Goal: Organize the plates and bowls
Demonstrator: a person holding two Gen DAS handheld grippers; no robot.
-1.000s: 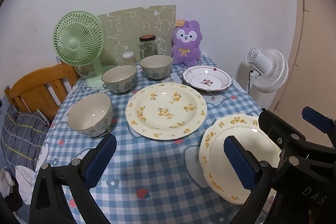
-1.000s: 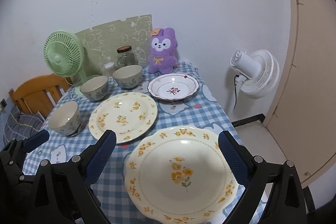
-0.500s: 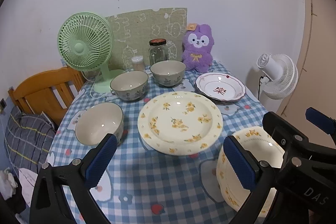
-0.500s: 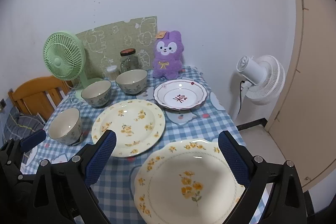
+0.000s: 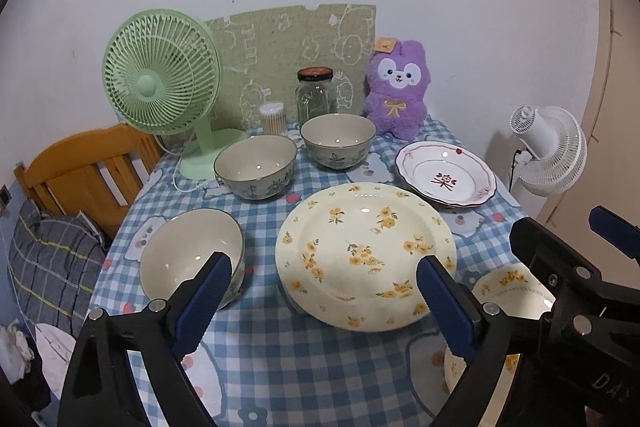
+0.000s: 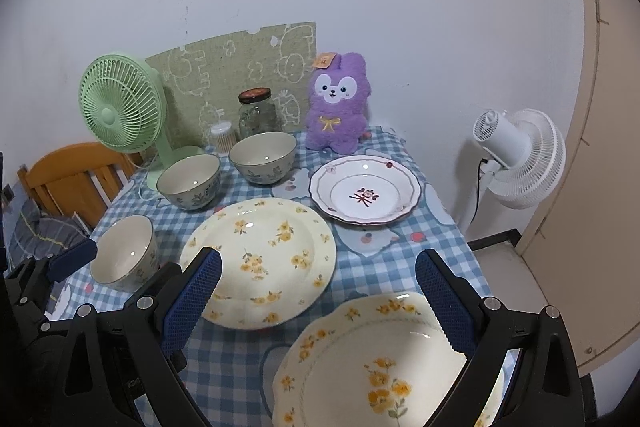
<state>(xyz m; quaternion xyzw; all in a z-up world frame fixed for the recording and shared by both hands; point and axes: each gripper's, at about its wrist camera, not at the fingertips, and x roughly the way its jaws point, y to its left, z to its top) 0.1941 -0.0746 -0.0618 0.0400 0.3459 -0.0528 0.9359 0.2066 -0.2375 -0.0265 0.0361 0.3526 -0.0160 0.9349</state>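
Observation:
On a blue checked tablecloth stand three cream bowls: a near one [image 5: 192, 255] at the left, one [image 5: 256, 167] behind it, one [image 5: 338, 141] farther back. A large yellow-flowered plate [image 5: 366, 251] lies in the middle, a white plate with a red motif [image 5: 446, 179] at the back right, and a scalloped yellow-flowered plate [image 6: 380, 363] at the near right. My left gripper [image 5: 320, 303] is open and empty above the table's front, between the near bowl and the large plate. My right gripper [image 6: 316, 303] is open and empty above the scalloped plate.
A green desk fan [image 5: 164, 83], a glass jar [image 5: 316, 95], a toothpick pot [image 5: 273, 119] and a purple plush rabbit [image 5: 396, 95] line the back by the wall. A wooden chair [image 5: 80, 171] stands at the left. A white floor fan [image 6: 516, 163] stands right of the table.
Both grippers have drawn back and risen, so the table sits lower in view and the scalloped plate has slid toward the bottom right. Both stay open. No dish has moved.

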